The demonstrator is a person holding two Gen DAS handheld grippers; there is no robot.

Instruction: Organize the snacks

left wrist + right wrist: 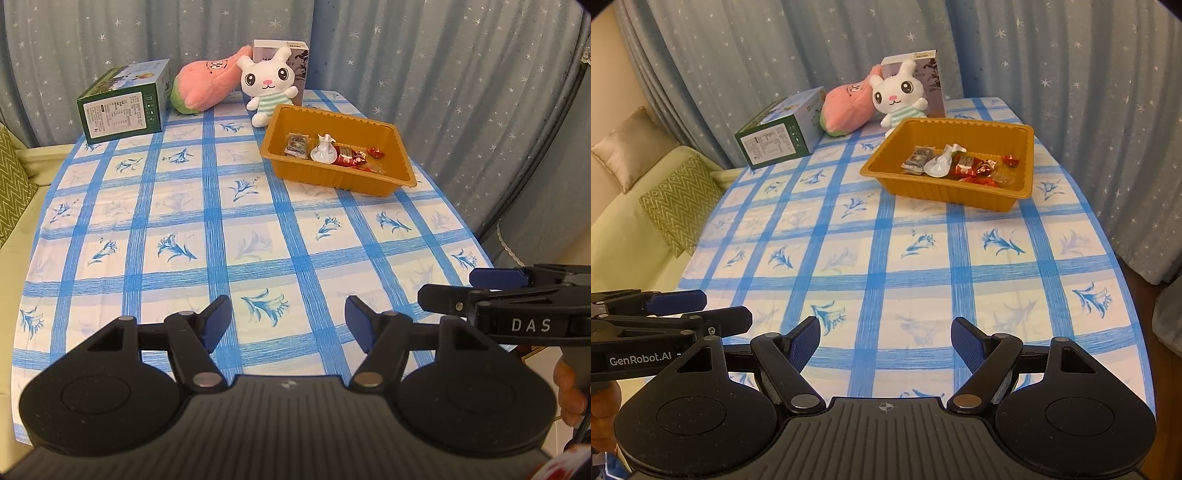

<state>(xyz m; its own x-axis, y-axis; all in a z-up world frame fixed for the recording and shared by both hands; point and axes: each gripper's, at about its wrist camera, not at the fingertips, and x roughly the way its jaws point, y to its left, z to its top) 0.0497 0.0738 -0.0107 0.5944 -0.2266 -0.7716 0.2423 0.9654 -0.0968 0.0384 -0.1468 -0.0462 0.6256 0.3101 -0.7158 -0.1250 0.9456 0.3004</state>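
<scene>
At the far left, only the right wrist view takes in the pale green sofa (624,236) with two cushions, a plain beige one (629,147) and a green zigzag one (679,203); the left wrist view catches only an edge of the zigzag cushion (13,184). Next comes the tabletop (221,229), covered in a white cloth with blue checks and blue flower prints, backed by grey-blue curtains (424,66) dotted with white stars. Along its far edge stand one green box (123,101) lying on its side, one pink plush (207,83), one white rabbit plush (267,83) and one upright white box (295,55) behind the rabbit. Just in front of the rabbit sits the single amber plastic tray (332,181), and the snacks are all inside it: a flat printed packet (297,144), a white wrapped piece (323,149) and a cluster of red-wrapped sweets (354,157) whose exact number cannot be told. Low in the near foreground, the left hand-held gripper (288,323) hovers above the cloth with its jaws spread and nothing between them. The right hand-held gripper (886,345) is likewise released and empty; the left view shows it side-on at the right edge with fingers (569,391) of a hand under it.
</scene>
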